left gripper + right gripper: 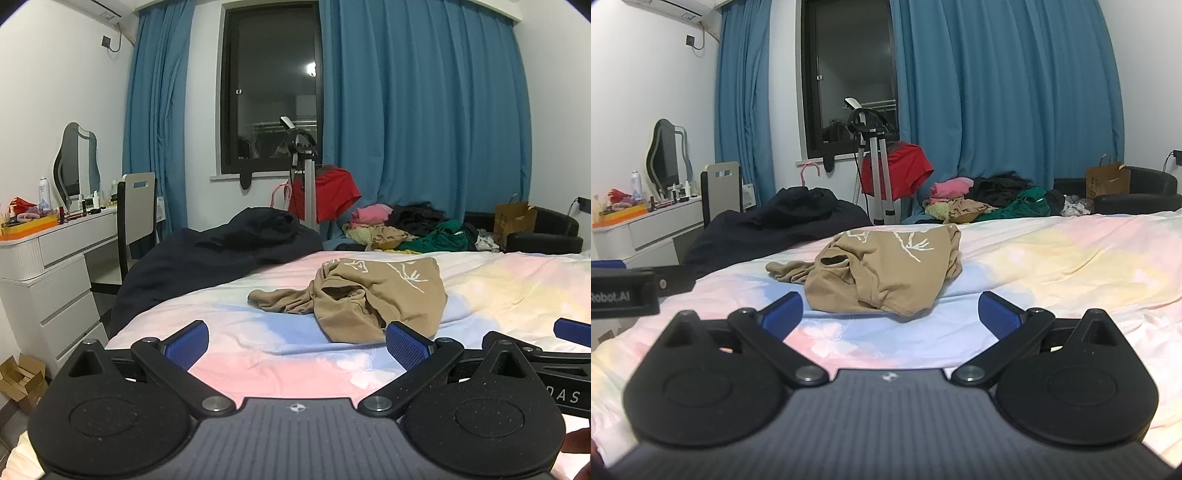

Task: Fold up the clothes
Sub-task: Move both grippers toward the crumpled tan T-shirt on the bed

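Two grippers, left gripper (297,341) and right gripper (891,312), hover side by side just short of the tan T-shirt (373,295), both spread wide and holding nothing, probably lining up for a first grab. T-shirt lies crumpled mid-bed on the pastel bedsheet (498,291), unfolded. Its long axis runs roughly left-right, one sleeve (273,300) trailing left toward the dark duvet (221,254).

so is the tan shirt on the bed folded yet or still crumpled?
Still crumpled. The tan shirt lies in a bunched heap on the bed, one sleeve trailing left, no flat edges. Both grippers are open and clear of it.
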`<action>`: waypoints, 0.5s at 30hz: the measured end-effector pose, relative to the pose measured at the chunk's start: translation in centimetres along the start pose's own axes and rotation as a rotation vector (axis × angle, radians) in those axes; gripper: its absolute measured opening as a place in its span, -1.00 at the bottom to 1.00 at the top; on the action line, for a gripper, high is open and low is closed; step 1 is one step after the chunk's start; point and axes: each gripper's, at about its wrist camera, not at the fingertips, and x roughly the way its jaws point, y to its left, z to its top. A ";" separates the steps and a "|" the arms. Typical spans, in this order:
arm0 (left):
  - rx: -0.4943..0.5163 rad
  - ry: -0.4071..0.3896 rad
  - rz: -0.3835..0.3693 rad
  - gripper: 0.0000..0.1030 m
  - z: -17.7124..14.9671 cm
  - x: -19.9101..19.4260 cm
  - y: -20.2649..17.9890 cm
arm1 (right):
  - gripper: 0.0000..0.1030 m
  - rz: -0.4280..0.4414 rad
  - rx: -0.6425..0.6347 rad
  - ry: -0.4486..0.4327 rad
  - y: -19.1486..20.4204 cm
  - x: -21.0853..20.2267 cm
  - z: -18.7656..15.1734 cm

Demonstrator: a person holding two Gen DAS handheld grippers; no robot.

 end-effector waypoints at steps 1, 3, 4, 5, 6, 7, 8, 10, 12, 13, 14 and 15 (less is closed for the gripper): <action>0.003 -0.003 0.001 0.99 0.0 -0.1 0.0 | 1.00 -0.002 -0.004 -0.001 0.0 0.0 0.0; 0.008 -0.008 0.002 0.99 0.0 -0.2 0.0 | 1.00 -0.006 -0.012 -0.003 0.1 0.0 -0.1; 0.011 -0.011 0.003 0.99 0.0 -0.2 0.0 | 1.00 -0.008 -0.016 -0.004 0.2 0.0 -0.1; 0.013 -0.014 0.003 0.99 0.0 -0.3 -0.1 | 1.00 -0.010 -0.019 -0.005 0.2 0.0 -0.1; 0.016 -0.016 0.004 0.99 0.1 -0.3 -0.1 | 1.00 -0.011 -0.021 -0.007 0.3 0.1 -0.2; 0.019 -0.019 0.004 0.99 0.1 -0.4 -0.1 | 1.00 -0.012 -0.020 -0.008 0.4 0.2 -0.2; 0.021 -0.021 0.005 0.99 0.1 -0.4 -0.1 | 1.00 -0.010 -0.013 -0.006 0.3 0.2 -0.1; 0.016 -0.022 0.006 0.99 0.1 -0.4 0.1 | 1.00 -0.007 0.000 -0.007 0.1 0.1 0.0; 0.015 -0.024 0.008 0.99 0.2 -0.5 0.1 | 1.00 -0.008 0.009 -0.003 -0.2 0.1 0.0; 0.014 -0.025 0.008 0.99 0.2 -0.4 0.1 | 1.00 -0.009 0.010 -0.003 -0.3 0.1 0.0; 0.014 -0.026 0.008 0.99 0.2 -0.5 0.2 | 1.00 -0.009 0.011 -0.002 -0.3 0.0 0.0; 0.014 -0.027 0.008 0.99 0.2 -0.5 0.2 | 1.00 -0.010 0.011 -0.001 -0.3 0.1 0.0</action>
